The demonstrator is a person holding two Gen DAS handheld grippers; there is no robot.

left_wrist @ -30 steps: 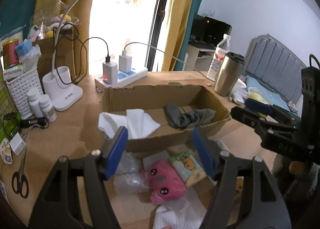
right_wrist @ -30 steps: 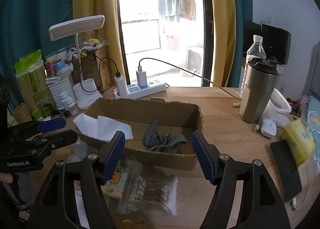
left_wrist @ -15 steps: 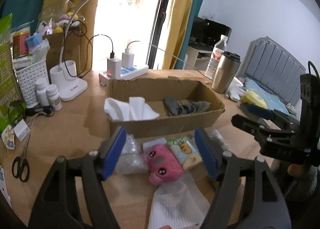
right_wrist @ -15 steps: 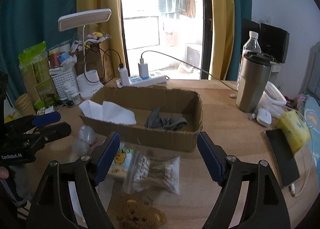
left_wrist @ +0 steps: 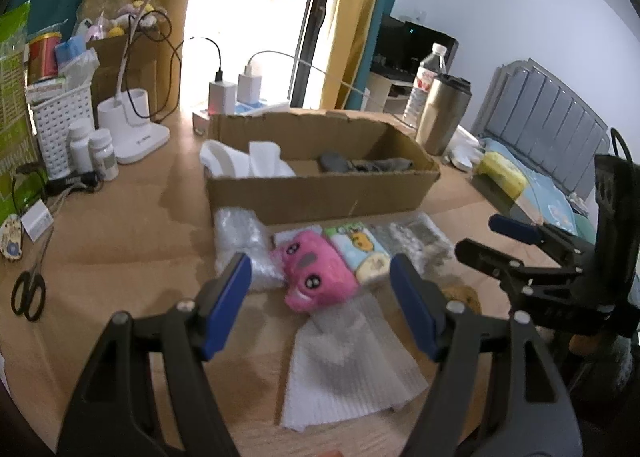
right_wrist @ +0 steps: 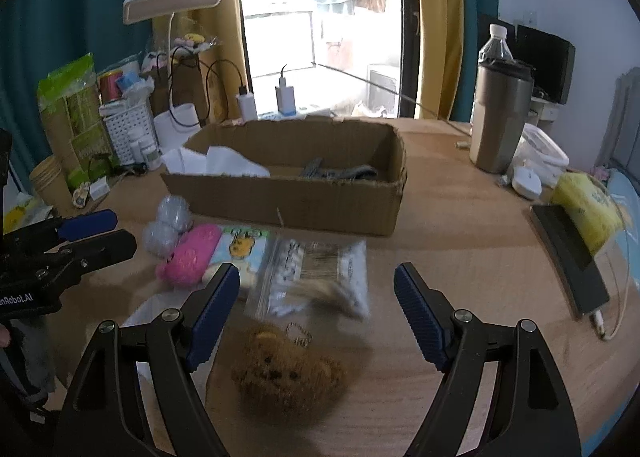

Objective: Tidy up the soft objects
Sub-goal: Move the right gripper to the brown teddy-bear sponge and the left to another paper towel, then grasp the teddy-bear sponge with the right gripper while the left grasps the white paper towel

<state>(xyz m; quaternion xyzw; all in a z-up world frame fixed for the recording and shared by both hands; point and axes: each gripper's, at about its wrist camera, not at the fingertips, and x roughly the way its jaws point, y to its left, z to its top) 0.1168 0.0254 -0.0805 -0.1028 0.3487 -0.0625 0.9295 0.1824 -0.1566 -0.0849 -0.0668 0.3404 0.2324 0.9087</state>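
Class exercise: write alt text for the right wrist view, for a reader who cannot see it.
The open, empty right gripper hangs above a brown teddy bear plush on a wooden table. Beyond lie a clear plastic bag, a pink plush and a cardboard box.

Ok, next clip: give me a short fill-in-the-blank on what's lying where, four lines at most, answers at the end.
1. The grey sock lies inside the ______.
2. The plush lined up ahead of the left tool is ______ in colour.
3. The bear sits below the right tool, whose jaws are ______.
4. The white cloth hangs over the box's ______ end, seen from the left wrist.

Missing words: box; pink; open; left
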